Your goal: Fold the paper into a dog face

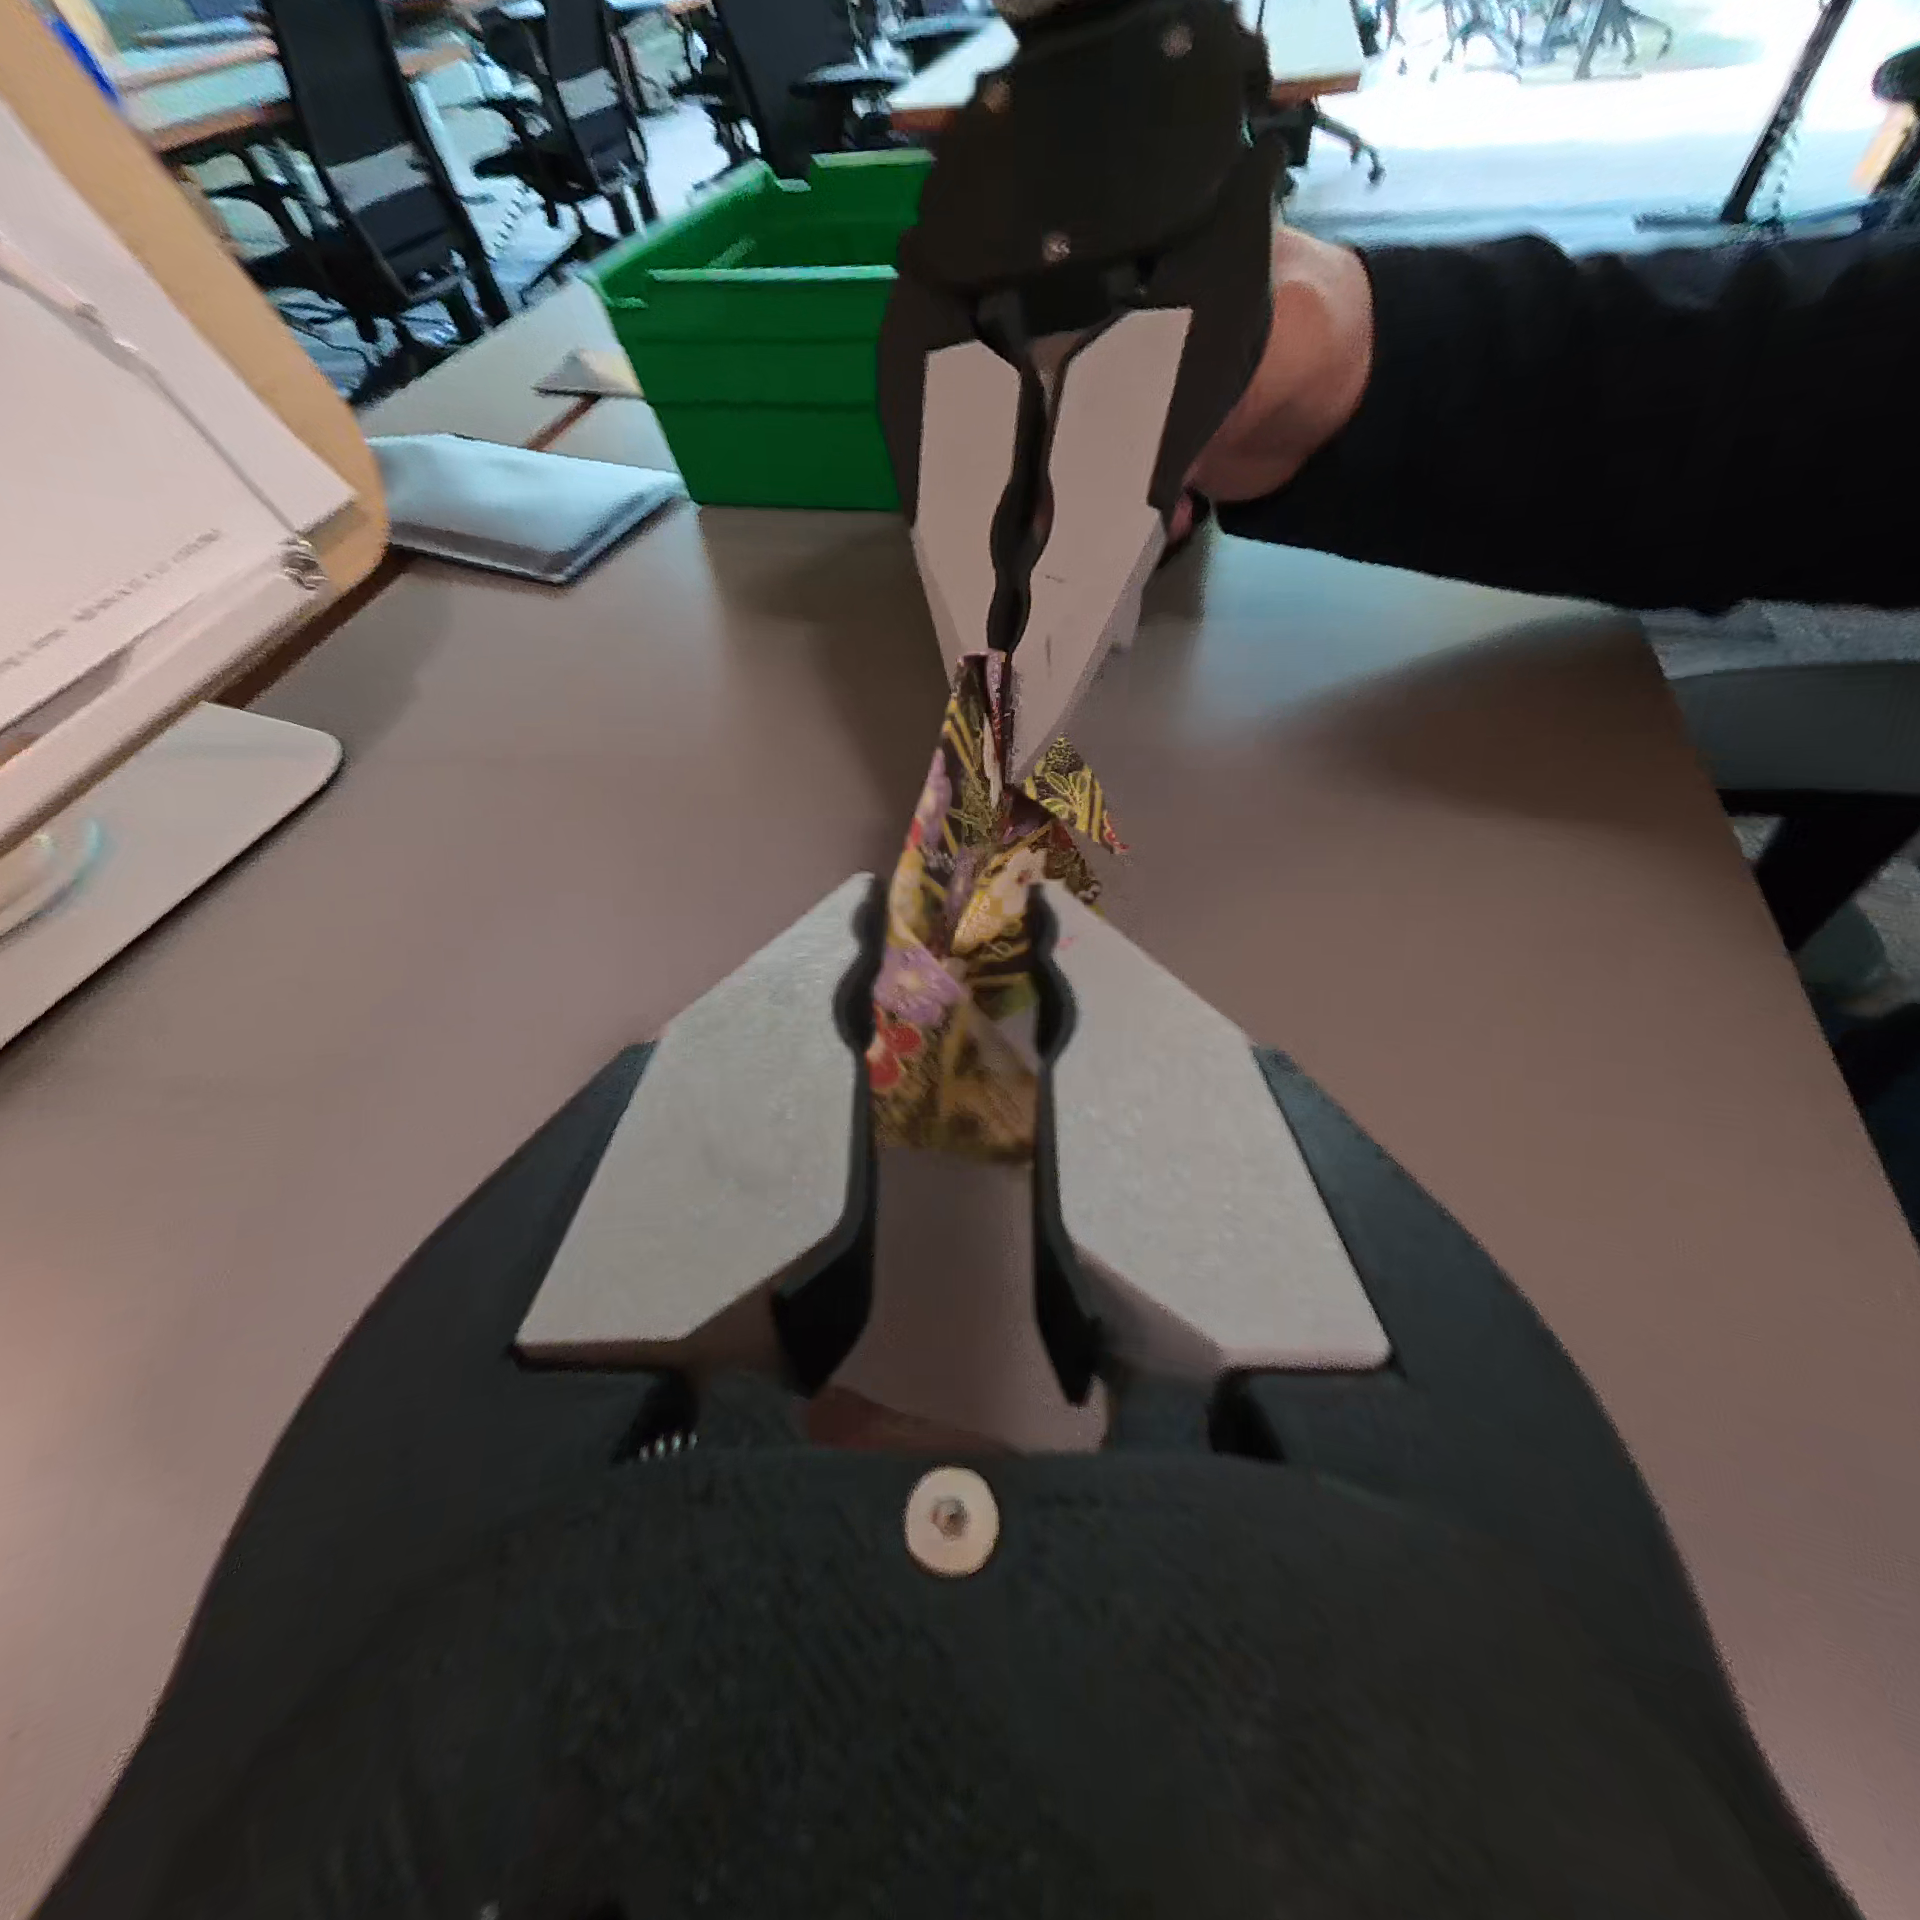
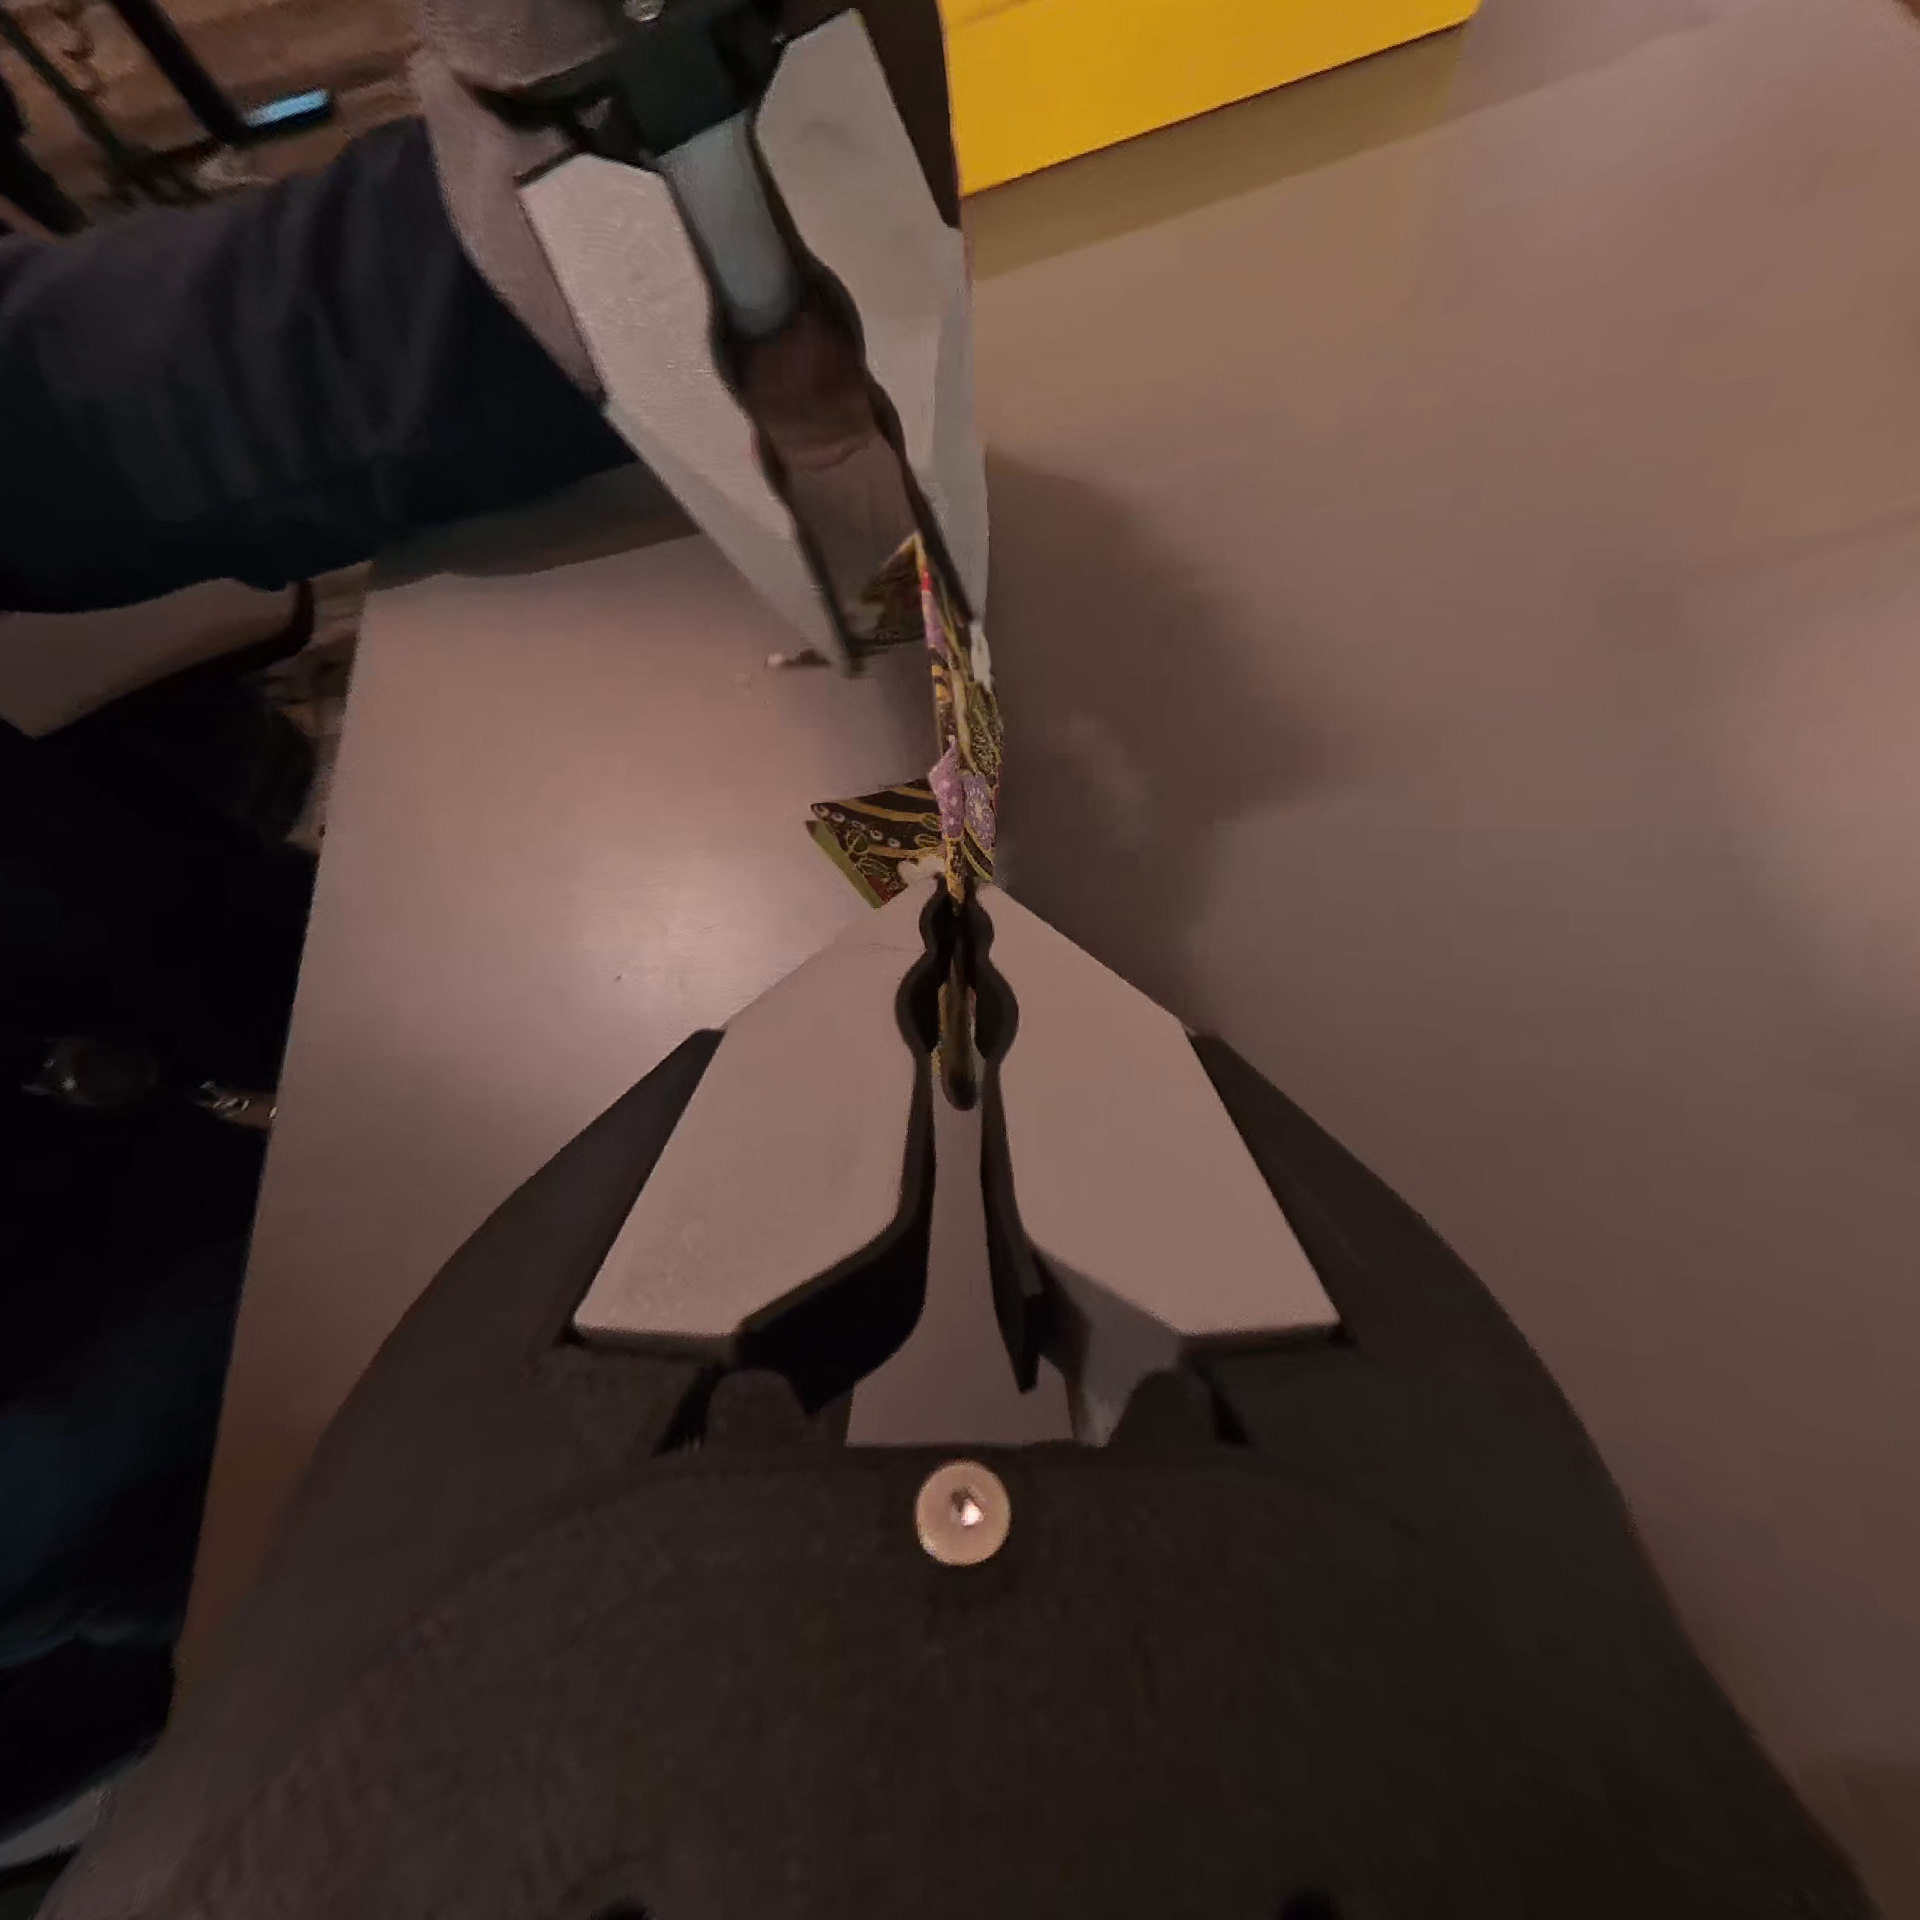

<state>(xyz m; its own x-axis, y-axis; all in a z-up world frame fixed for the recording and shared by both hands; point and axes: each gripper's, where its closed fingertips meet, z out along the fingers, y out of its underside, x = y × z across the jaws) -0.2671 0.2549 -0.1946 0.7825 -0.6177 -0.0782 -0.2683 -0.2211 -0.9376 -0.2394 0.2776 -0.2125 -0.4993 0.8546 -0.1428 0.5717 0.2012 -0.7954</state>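
Observation:
The folded paper (image 1: 951, 1060), dark with a gold, purple and red flower pattern, hangs in the air above the brown table (image 1: 520, 831), stretched between both grippers. My right gripper (image 1: 997, 655) comes down from above and is shut on the paper's far tip. My left gripper (image 1: 956, 914) is open, its jaws a little apart with the paper's near end between them. In the right wrist view the right gripper (image 2: 961, 904) pinches the paper (image 2: 971, 748) edge-on, a small flap sticks out to the left, and the left gripper (image 2: 909, 644) stands open around the far end.
A green bin (image 1: 769, 343) stands at the back of the table, with a grey pad (image 1: 520, 499) to its left. A monitor base (image 1: 156, 790) and a board with papers (image 1: 125, 468) stand at the left. A yellow box (image 2: 1195, 73) is at the far edge. A dark sleeve (image 1: 1610, 416) reaches in. Some 5 cm of space lies between my two pairs of fingers.

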